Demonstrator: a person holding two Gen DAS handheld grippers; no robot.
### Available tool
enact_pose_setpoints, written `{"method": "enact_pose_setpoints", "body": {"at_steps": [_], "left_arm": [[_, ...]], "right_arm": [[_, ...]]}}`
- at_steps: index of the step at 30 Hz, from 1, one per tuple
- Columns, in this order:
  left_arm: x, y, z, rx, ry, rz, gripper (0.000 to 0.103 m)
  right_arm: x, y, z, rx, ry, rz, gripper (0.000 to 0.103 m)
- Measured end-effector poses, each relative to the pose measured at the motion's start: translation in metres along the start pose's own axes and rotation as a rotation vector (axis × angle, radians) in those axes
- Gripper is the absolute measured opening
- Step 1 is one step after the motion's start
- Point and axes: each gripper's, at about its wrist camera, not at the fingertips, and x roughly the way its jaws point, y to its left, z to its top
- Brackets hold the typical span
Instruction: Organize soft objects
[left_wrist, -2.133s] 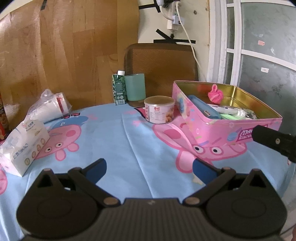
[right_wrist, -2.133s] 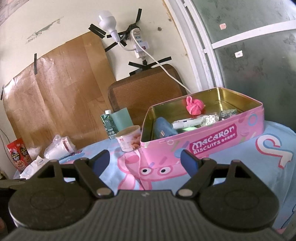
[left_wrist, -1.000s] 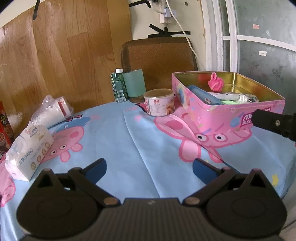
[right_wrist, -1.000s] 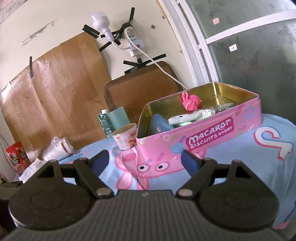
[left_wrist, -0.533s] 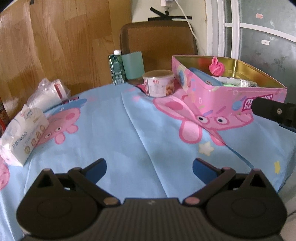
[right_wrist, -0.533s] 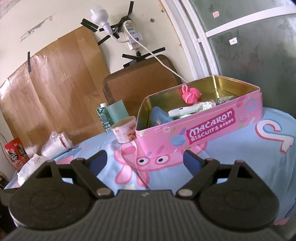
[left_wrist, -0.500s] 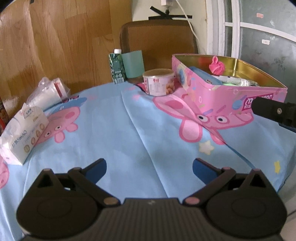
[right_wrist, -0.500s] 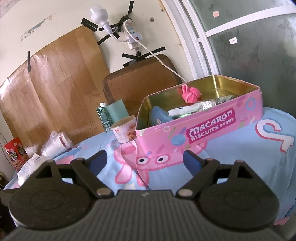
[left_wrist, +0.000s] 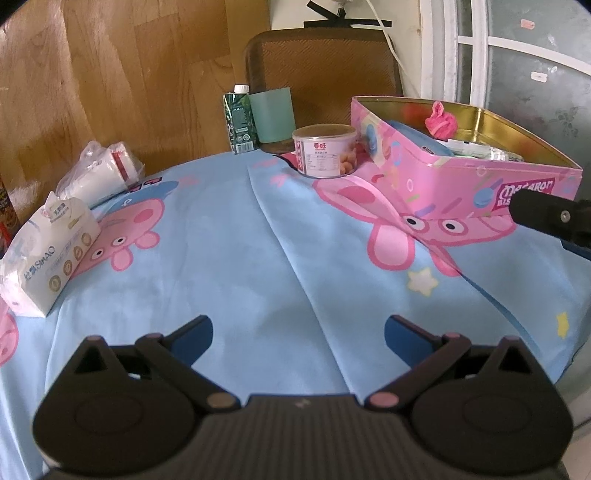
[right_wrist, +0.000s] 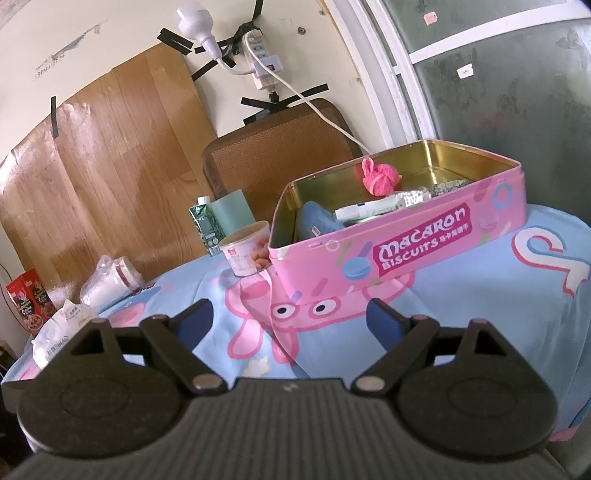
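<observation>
A pink Macaron Biscuits tin (left_wrist: 454, 192) (right_wrist: 424, 243) stands open at the table's right. Inside lie a pink fluffy ball (left_wrist: 441, 122) (right_wrist: 380, 179), a blue pouch (right_wrist: 317, 221) and white and silvery packets (right_wrist: 384, 206). My left gripper (left_wrist: 299, 332) hovers open over the bare blue tablecloth (left_wrist: 258, 258), nothing between its fingers. My right gripper (right_wrist: 290, 319) is open in front of the tin's near corner, holding nothing; one of its black fingers (left_wrist: 546, 218) shows at the right edge of the left wrist view.
A white tissue pack (left_wrist: 44, 254) (right_wrist: 55, 336) and a bagged stack of paper cups (left_wrist: 99, 175) lie at the left. A snack can (left_wrist: 325, 149), a green carton (left_wrist: 240, 118) and a teal cup (left_wrist: 273, 114) stand at the back before a brown chair (left_wrist: 325, 62).
The left wrist view has tilted further down toward the tablecloth, so the tin and can sit higher in frame. The right gripper's jaws spread slightly wider; its view barely shifted.
</observation>
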Motion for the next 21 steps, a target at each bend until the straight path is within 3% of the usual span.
{"method": "enact_pose_setpoints", "body": {"at_steps": [21], "left_arm": [[0.0027,0.0038,-0.0033,-0.006,0.012,0.007,0.103]], "right_arm": [[0.0025,0.0000,-0.0019,-0.002,0.007,0.001,0.092]]}}
